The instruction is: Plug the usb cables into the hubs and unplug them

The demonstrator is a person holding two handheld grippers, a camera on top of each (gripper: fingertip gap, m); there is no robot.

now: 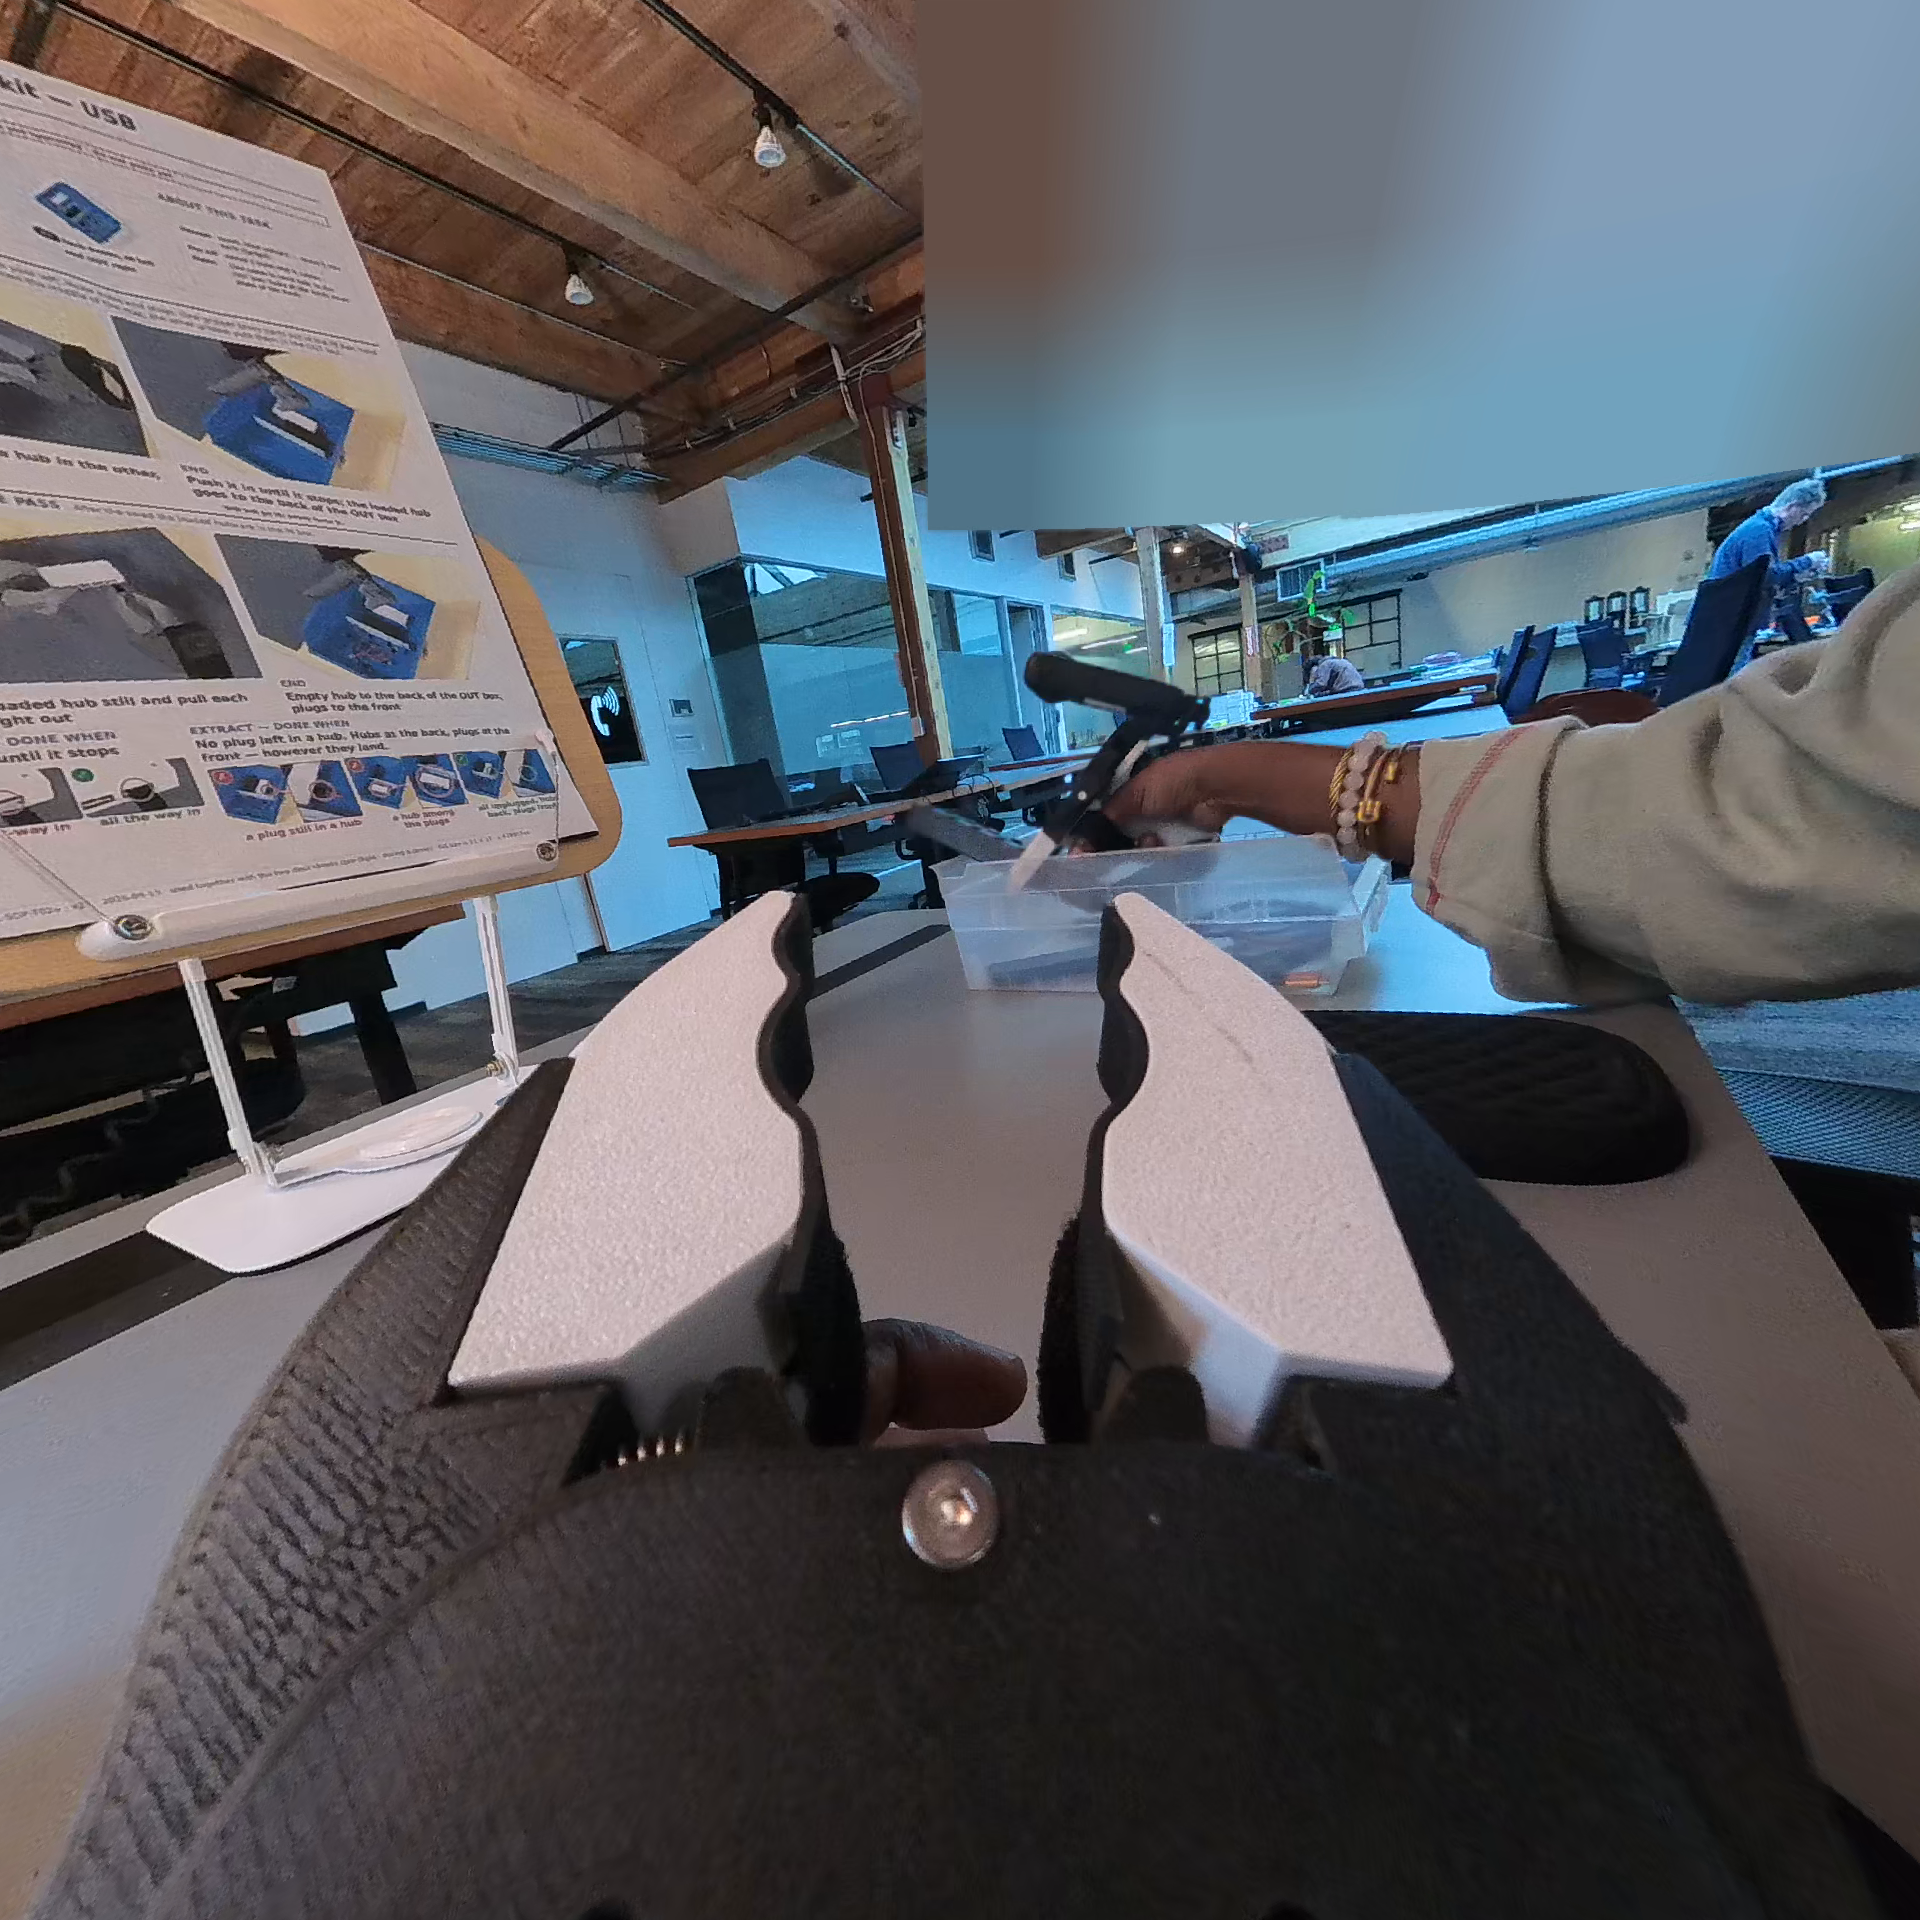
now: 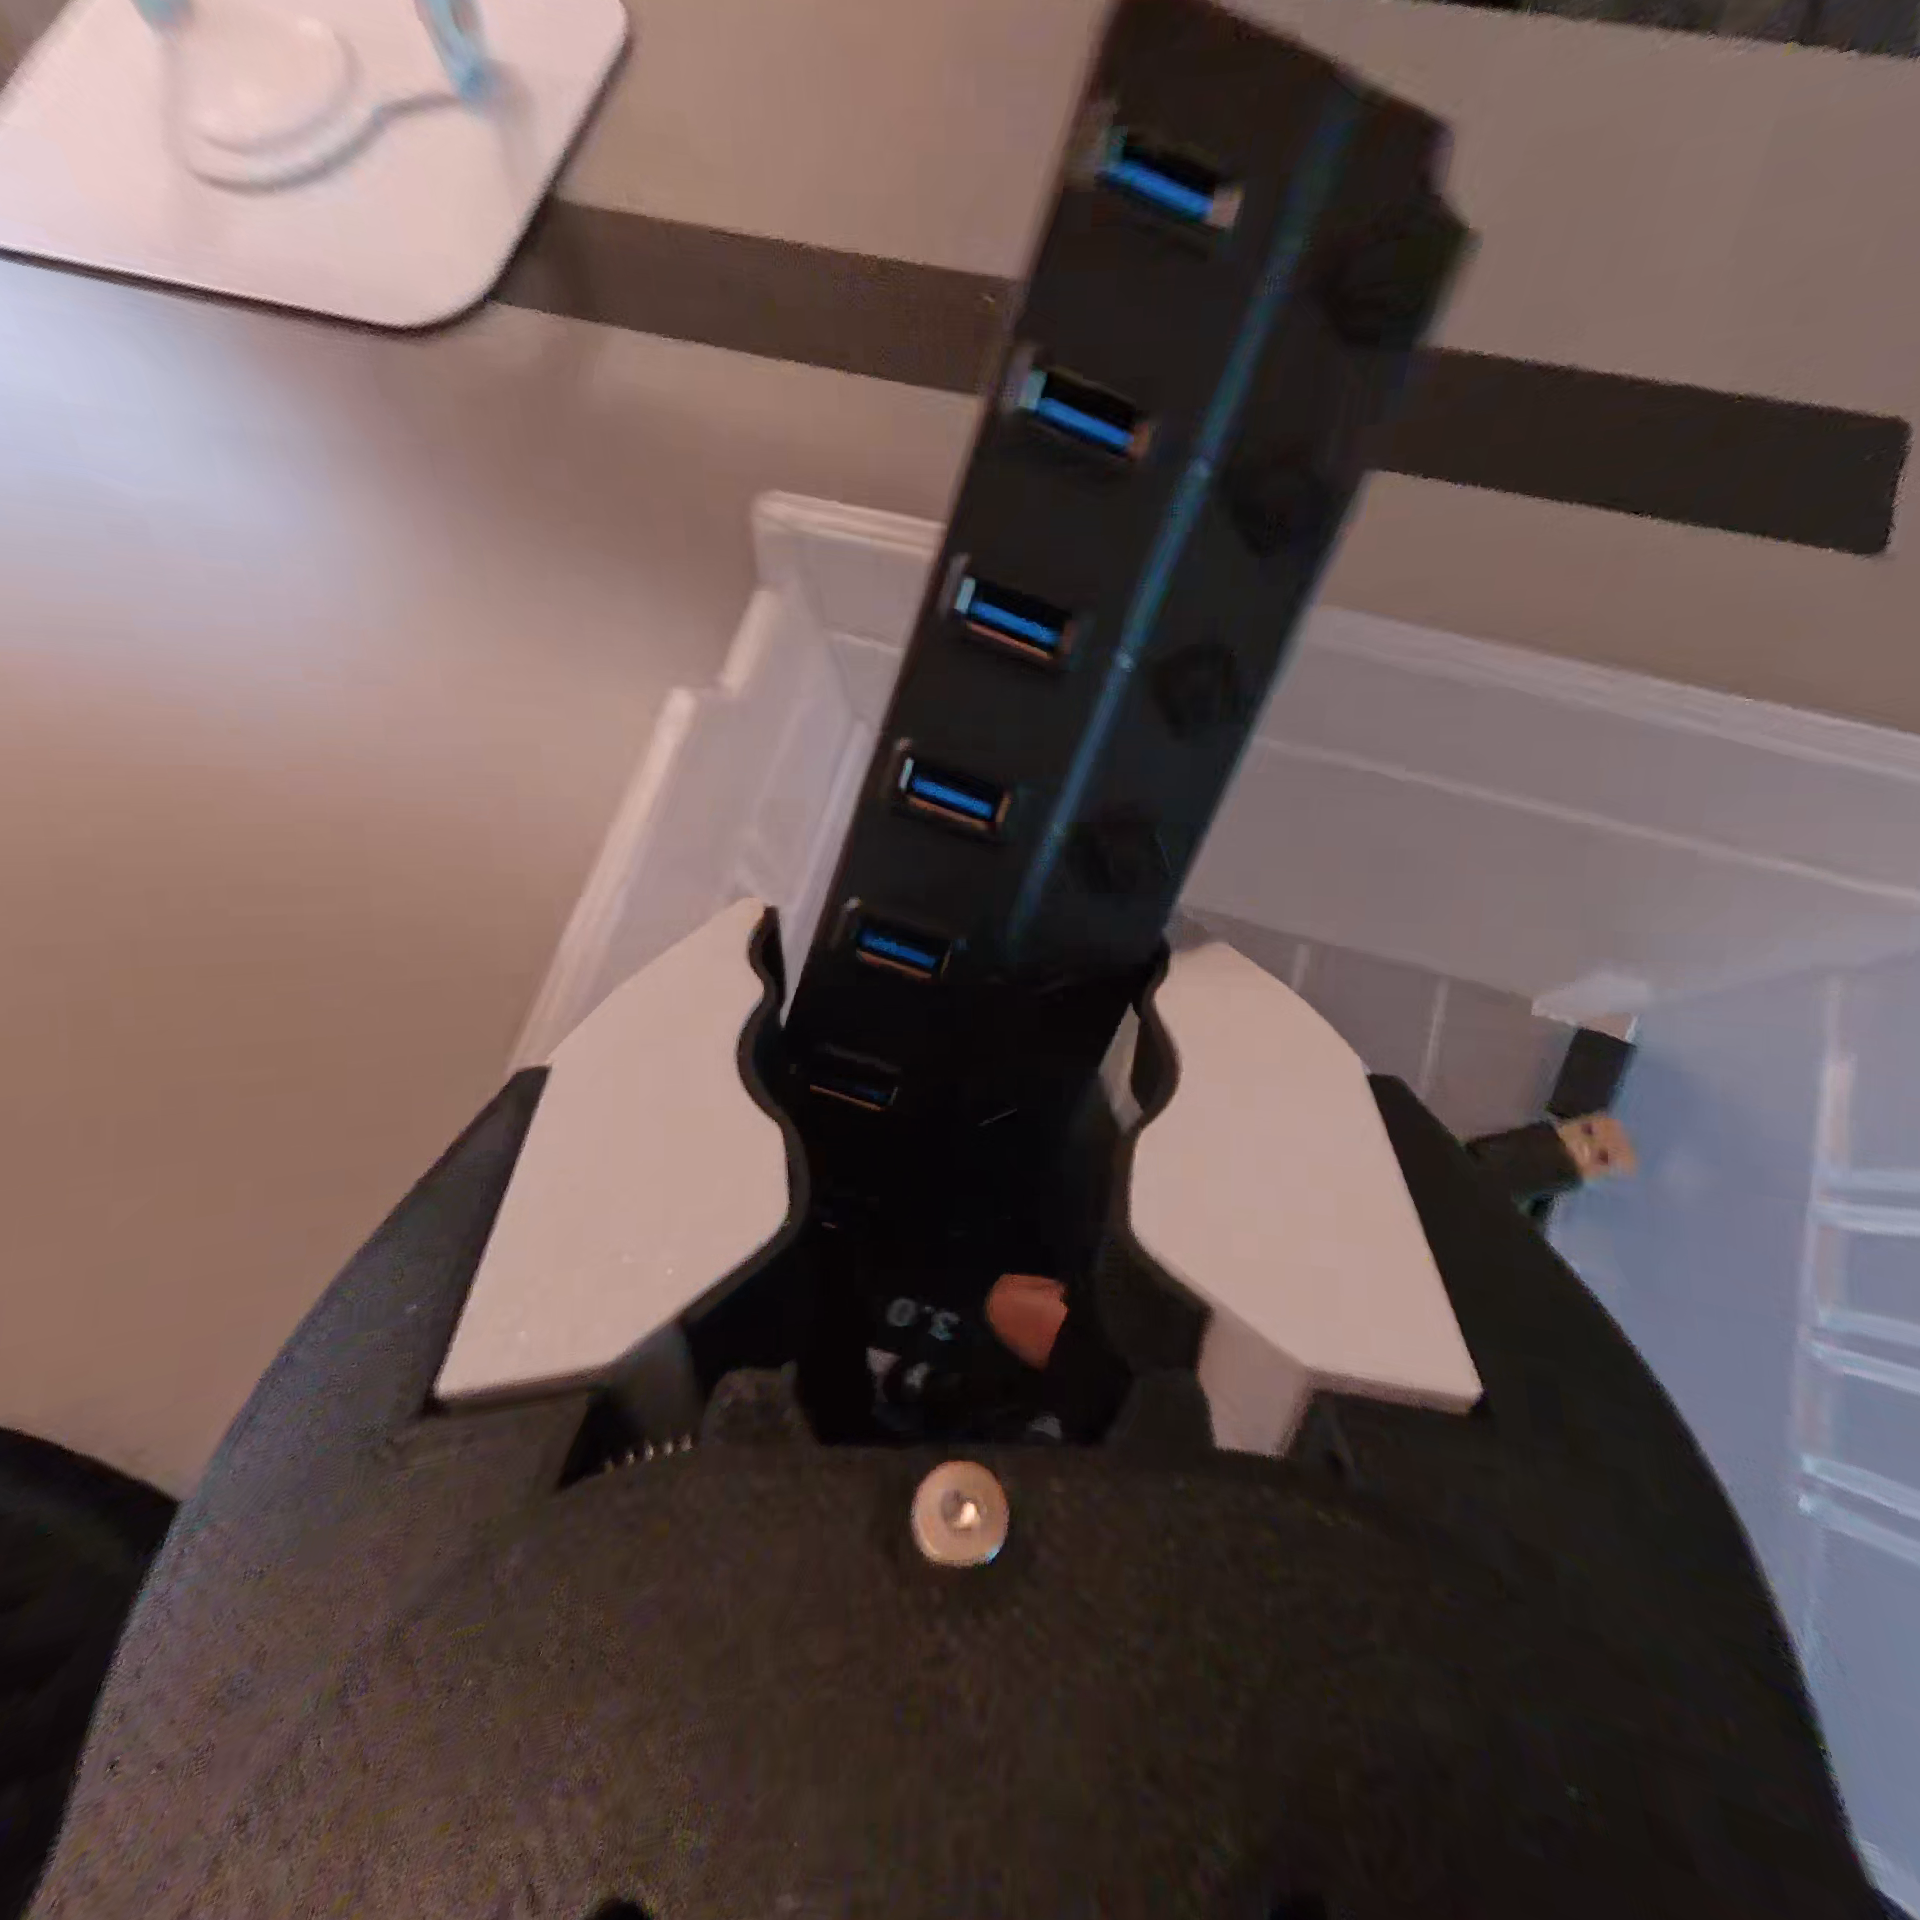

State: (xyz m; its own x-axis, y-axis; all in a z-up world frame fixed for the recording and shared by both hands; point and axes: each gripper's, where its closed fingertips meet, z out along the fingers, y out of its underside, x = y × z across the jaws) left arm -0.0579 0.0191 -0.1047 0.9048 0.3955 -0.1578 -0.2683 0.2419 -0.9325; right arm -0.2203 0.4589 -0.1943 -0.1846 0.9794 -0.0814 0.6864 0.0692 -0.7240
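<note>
My right gripper (image 2: 961,951) is shut on a long black USB hub (image 2: 1153,499) with several blue ports along one side. It holds the hub by its near end, above the corner of a clear plastic bin (image 2: 1455,727). A black USB cable plug (image 2: 1590,1143) lies inside that bin at the right. My left gripper (image 1: 951,914) is open and empty, low over the grey table (image 1: 935,1122). In the left wrist view the right gripper (image 1: 1081,821) shows farther off, held by a hand over the clear bin (image 1: 1174,914).
An instruction sheet on a white stand (image 1: 260,520) is at the left, its base (image 2: 312,156) on the table. A black wrist pad (image 1: 1507,1101) lies at the right. A dark strip (image 2: 1558,457) crosses the table. Office desks and chairs stand beyond. There is about 50 cm between the tips of the two grippers.
</note>
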